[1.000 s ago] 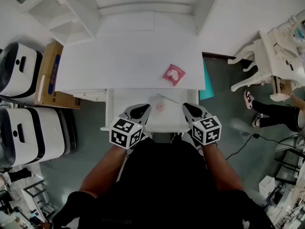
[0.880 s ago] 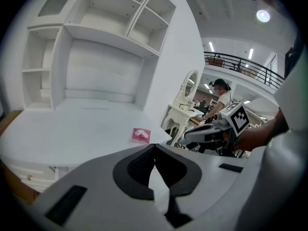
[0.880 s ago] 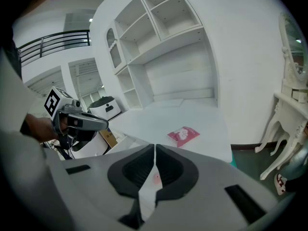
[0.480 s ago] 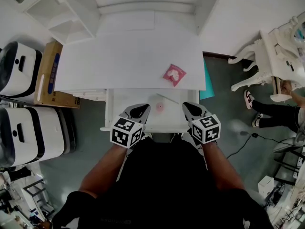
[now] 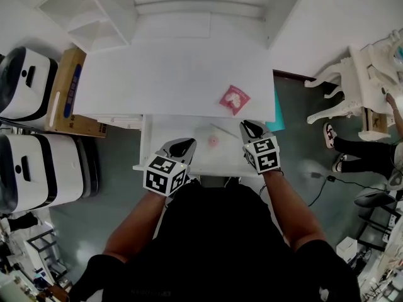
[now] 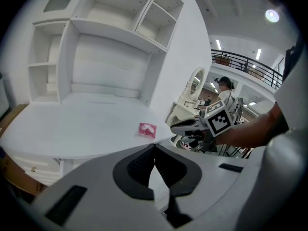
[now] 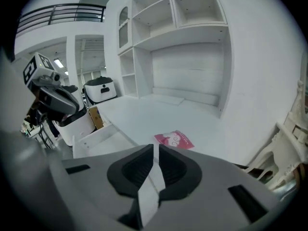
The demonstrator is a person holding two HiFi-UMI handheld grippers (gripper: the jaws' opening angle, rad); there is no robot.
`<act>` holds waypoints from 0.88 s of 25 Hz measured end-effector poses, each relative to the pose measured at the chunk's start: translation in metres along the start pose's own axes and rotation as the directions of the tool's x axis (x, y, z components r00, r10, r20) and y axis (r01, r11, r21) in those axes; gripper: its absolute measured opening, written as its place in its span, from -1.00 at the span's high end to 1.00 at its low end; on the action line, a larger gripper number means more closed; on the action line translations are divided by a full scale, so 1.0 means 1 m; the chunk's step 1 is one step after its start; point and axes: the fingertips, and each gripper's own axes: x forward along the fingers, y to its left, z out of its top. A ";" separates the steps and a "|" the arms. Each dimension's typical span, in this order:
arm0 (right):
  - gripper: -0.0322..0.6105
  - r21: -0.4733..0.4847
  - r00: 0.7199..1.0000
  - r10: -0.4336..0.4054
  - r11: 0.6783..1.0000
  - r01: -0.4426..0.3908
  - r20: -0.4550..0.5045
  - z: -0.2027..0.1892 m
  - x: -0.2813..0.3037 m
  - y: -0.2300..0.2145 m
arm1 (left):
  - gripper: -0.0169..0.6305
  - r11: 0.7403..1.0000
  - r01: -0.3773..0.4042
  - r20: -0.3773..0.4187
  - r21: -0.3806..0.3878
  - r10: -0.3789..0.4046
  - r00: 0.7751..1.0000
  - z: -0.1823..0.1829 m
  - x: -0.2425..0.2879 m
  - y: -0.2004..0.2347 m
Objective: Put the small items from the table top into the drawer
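A pink packet (image 5: 234, 98) lies near the right front edge of the white table top (image 5: 170, 74); it also shows in the left gripper view (image 6: 147, 130) and the right gripper view (image 7: 173, 139). Below the edge, the open drawer (image 5: 143, 145) holds a small pink item (image 5: 213, 141) and a thin stick (image 5: 220, 129). My left gripper (image 5: 187, 142) hovers shut and empty over the drawer's left front. My right gripper (image 5: 247, 126) is shut and empty over the drawer's right side, just short of the packet.
A cardboard box (image 5: 63, 96) and two white-and-black machines (image 5: 25, 90) (image 5: 44, 172) stand left of the table. A white chair (image 5: 352, 80) and a person's legs (image 5: 359, 150) are at the right. White shelves (image 5: 94, 11) rise behind the table.
My right gripper has moved forward over the drawer toward the table edge and the pink packet. The left gripper has stayed about where it was.
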 end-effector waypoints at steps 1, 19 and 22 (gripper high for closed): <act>0.79 -0.022 1.000 -0.002 1.000 0.001 -0.012 0.000 0.008 -0.003 | 0.92 1.000 -0.005 0.000 -0.006 0.005 1.000 -0.001 -0.001 0.001; 0.63 -0.281 0.976 -0.060 0.960 -0.001 -0.207 -0.018 0.110 -0.024 | 0.92 0.990 -0.102 0.010 -0.099 0.103 0.995 -0.020 -0.028 0.024; 0.64 -0.309 0.968 -0.079 0.951 0.001 -0.240 -0.025 0.117 -0.025 | 0.92 0.987 -0.115 0.012 -0.109 0.116 0.993 -0.022 -0.032 0.028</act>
